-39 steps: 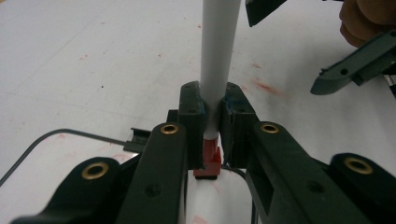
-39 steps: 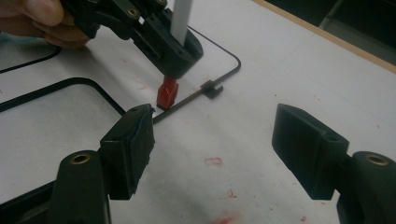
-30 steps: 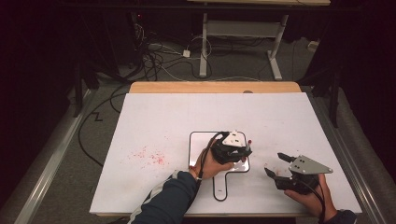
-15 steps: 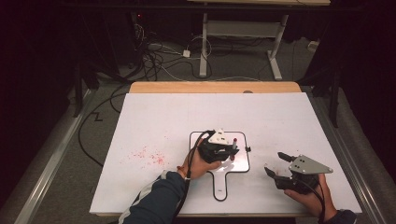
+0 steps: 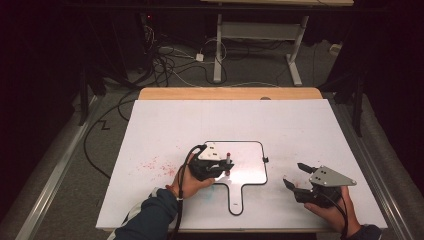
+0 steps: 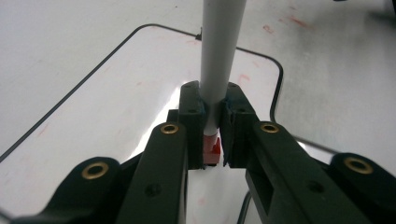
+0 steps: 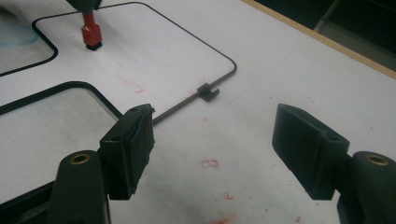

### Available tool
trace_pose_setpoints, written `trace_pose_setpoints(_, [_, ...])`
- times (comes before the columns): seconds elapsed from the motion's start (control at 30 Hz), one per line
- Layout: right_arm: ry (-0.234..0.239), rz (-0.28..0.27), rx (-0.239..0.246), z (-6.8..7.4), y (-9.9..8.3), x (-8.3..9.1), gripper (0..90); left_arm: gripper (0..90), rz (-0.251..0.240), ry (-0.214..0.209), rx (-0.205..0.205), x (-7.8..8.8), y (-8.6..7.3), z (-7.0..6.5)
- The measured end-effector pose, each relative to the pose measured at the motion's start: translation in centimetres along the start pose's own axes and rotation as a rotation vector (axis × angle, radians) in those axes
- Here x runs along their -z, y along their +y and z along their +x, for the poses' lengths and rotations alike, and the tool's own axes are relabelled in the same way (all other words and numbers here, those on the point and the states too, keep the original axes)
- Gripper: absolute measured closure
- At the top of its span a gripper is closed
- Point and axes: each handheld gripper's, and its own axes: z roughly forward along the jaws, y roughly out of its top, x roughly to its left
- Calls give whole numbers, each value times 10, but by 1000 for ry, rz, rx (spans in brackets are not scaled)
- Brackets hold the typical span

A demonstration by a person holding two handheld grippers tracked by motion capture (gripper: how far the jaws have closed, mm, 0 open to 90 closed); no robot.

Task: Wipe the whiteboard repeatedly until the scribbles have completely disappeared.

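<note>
A small whiteboard (image 5: 246, 154) with a black rim and a handle lies flat on the white table. My left gripper (image 5: 223, 168) hovers over its left part, shut on a grey marker (image 6: 219, 46) that stands nearly upright. In the right gripper view the marker's red end (image 7: 91, 33) points down at the whiteboard (image 7: 154, 46); whether it touches I cannot tell. The left gripper view has the jaws (image 6: 214, 107) clamped on the barrel above the whiteboard (image 6: 116, 93). My right gripper (image 5: 294, 173) rests to the right of the board, open, with nothing between its fingers (image 7: 212, 126).
Faint red smears (image 5: 150, 165) mark the table left of the board, and more lie near my right gripper. A small black clip (image 7: 208, 91) sits on the board's right rim. A wooden strip (image 5: 230, 93) runs along the table's far edge. Cables lie on the floor beyond.
My left gripper has carried the marker leftward across the board. The right gripper has stayed where it was.
</note>
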Motion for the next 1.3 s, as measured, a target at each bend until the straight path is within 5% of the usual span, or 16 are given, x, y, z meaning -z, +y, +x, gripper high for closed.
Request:
trace_pose_setpoints(0.5, [5, 6, 3, 2, 1, -3, 303, 789, -44, 28, 22, 48, -9, 16])
trace_pose_setpoints(0.7, [6, 7, 7, 3, 1, -2, 303, 789, -42, -10, 9, 33, -12, 6])
trace_pose_setpoints(0.73, [5, 7, 6, 3, 1, -2, 303, 789, 62, -28, -119, 36, -11, 10])
trace_pose_setpoints(0.77, [6, 6, 3, 2, 0, -2, 303, 789, -32, -28, -6, 26, -13, -1])
trace_pose_setpoints(1.3, [2, 4, 3, 1, 0, -1, 303, 789, -4, -118, -40, -47, -5, -27])
